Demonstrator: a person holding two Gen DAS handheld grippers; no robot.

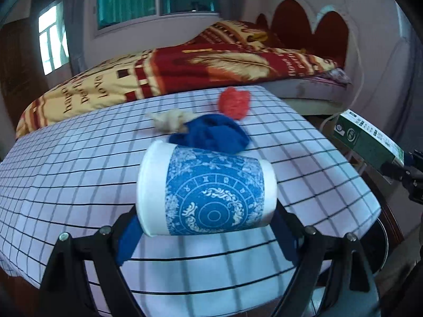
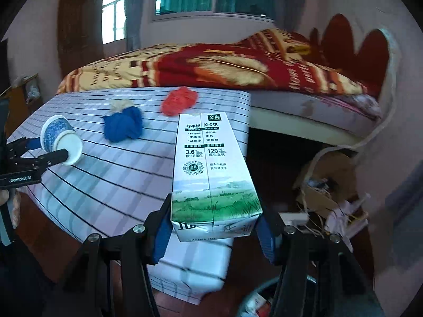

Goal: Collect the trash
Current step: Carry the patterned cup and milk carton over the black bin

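Left gripper (image 1: 208,227) clamps the paper cup (image 1: 206,190) sideways, right gripper (image 2: 214,233) grips the milk carton (image 2: 211,174), both lifted clear of the table (image 2: 111,185), presumably for binning.

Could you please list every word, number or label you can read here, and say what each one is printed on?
"金典", "好牛奶 养成记", "3.6", "120": white-and-green milk carton held in the right gripper.
".GenRobot.AI": black body of the left gripper.
"Love": red-and-yellow blanket; its other words are too blurred.
Blue-and-white paper cup: zodiac symbols only, no words.
Carton's small print: unreadable.
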